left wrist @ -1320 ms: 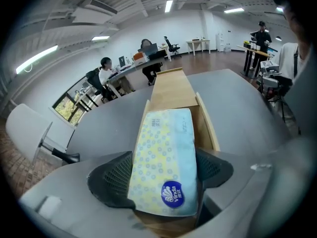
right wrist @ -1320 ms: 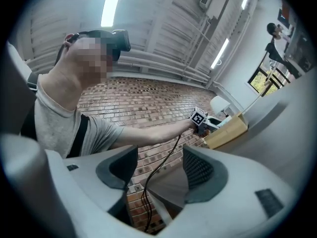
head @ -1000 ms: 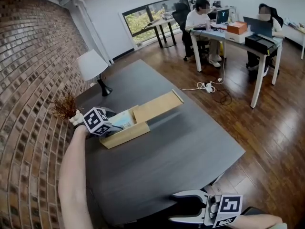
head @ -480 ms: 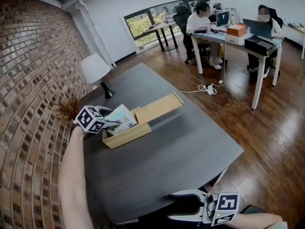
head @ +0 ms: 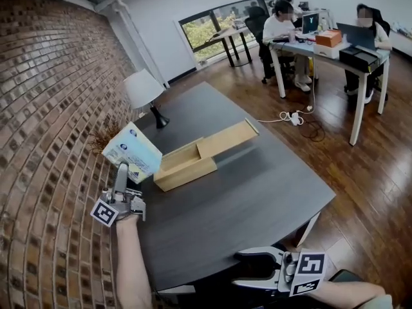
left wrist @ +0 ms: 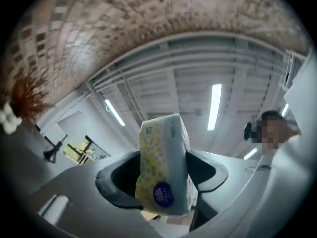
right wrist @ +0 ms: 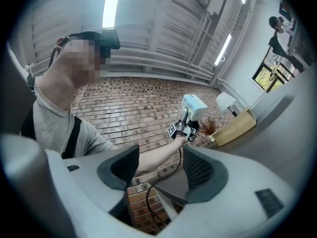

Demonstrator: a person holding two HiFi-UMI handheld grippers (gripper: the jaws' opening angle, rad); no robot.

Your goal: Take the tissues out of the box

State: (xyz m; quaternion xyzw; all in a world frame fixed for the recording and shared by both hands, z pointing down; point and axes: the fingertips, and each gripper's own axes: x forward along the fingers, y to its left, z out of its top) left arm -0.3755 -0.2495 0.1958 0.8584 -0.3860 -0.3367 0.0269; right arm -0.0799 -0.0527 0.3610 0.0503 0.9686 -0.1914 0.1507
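Note:
A wrapped tissue pack (head: 132,152), white and yellow with a blue round logo, hangs in the air left of the wooden box (head: 187,166). My left gripper (head: 121,170) points upward and is shut on the pack's lower end. In the left gripper view the tissue pack (left wrist: 163,170) is pinched upright between both jaws. The box's interior looks empty, and its sliding lid (head: 225,138) is pulled out toward the far right. My right gripper (head: 239,269) hovers open by the table's near edge with nothing in it. The right gripper view shows the raised tissue pack (right wrist: 194,105) far ahead.
The dark table (head: 257,192) carries a white-shaded lamp (head: 145,89) and a dried plant (head: 103,140) against the brick wall (head: 45,140). Beyond it, people sit at a desk (head: 322,44), and a power strip (head: 293,118) lies on the wood floor.
My left gripper has lifted the tissue pack out of the box, drawn it left toward the brick wall and tipped upward. The right gripper has barely moved.

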